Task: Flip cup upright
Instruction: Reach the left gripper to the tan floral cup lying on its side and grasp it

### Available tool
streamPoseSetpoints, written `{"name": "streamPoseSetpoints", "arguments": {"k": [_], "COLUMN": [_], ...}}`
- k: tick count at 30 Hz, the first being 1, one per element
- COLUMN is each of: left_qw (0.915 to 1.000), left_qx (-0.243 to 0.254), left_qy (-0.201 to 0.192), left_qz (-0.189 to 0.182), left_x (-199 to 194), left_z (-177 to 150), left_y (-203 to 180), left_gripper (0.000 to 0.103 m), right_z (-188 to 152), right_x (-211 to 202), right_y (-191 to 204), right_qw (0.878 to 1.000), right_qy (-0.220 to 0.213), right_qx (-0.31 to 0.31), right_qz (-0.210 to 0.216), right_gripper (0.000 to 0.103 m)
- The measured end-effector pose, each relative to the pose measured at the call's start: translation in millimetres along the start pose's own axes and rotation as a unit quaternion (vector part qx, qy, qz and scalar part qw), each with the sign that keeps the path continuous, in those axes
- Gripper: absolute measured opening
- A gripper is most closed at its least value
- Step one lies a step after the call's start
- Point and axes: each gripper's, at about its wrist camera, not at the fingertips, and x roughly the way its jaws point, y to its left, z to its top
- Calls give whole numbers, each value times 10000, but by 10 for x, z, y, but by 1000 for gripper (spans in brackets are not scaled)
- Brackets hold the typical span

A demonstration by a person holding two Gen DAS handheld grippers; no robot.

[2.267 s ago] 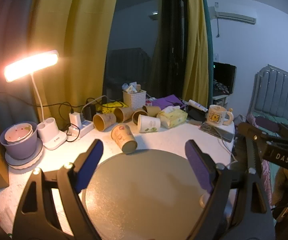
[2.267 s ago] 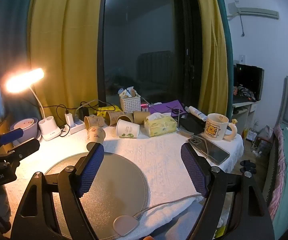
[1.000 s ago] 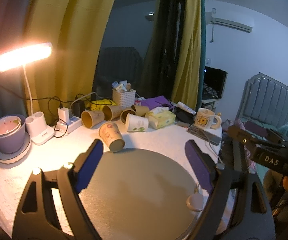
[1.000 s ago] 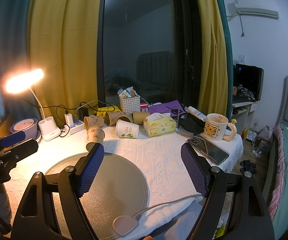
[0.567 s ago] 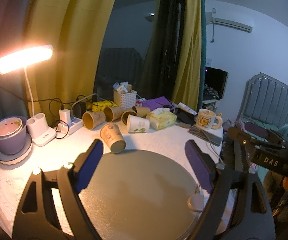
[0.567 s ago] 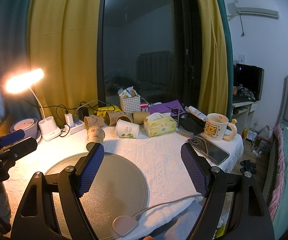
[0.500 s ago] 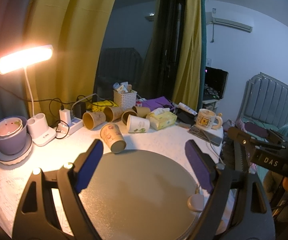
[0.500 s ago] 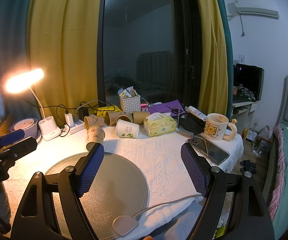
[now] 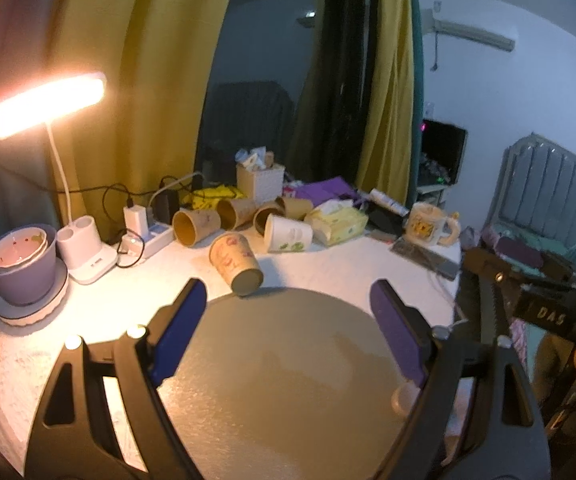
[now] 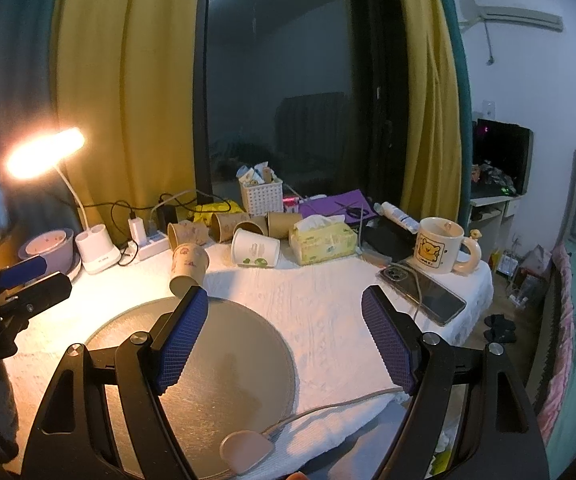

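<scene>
A table (image 10: 328,304) draped in a white textured cloth carried a round grey mat (image 10: 224,364) at its near edge. Beyond the mat a brown paper cup (image 9: 235,262) lay on its side, with a white paper cup (image 9: 288,233), more tipped brown cups (image 9: 196,227), a tissue pack (image 10: 322,242), a bear mug (image 10: 440,250), a phone (image 10: 420,290), a desk lamp (image 9: 86,252), a power strip (image 9: 148,238) and a purple bowl (image 9: 20,268) around it.

A lit white desk lamp (image 9: 48,104) stands left beside a lilac bowl (image 9: 20,268). A yellow tissue box (image 10: 322,242), a cream cartoon mug (image 10: 440,250) and what looks like a black phone (image 10: 422,294) sit right, near a round grey mat (image 10: 216,376).
</scene>
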Motion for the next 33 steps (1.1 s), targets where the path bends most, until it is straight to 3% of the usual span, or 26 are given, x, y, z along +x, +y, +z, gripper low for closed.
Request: {"name": "streamPoseSetpoints", "arguments": {"k": [5, 10, 22, 31, 32, 33], "left_qw": [9988, 9970, 9757, 9643, 9630, 9620], "left_qx": [-262, -327, -1015, -981, -1012, -1011], "left_qy": [380, 705, 1907, 2355, 2400, 2440], "left_qz": [-136, 34, 370, 713, 695, 689], "left_x": [291, 776, 2243, 2806, 2832, 2841], "left_z": [79, 211, 231, 165, 146, 134], "left_y": [32, 83, 544, 678, 688, 697], "left_gripper": [85, 85, 85, 84, 81, 70], "right_z": [41, 156, 181, 93, 74, 61], "right_x": [252, 777, 1934, 2307, 2336, 2350], "right_y": [-91, -130, -221, -426, -459, -481], "right_qw": [9994, 9967, 9843, 9771, 9758, 9748], "right_qy": [179, 536, 1352, 1613, 1647, 1668], "right_qx": [22, -123, 100, 561, 652, 712], "right_qz": [288, 598, 1134, 1266, 1285, 1300], "right_gripper": [82, 82, 82, 82, 82, 82]}}
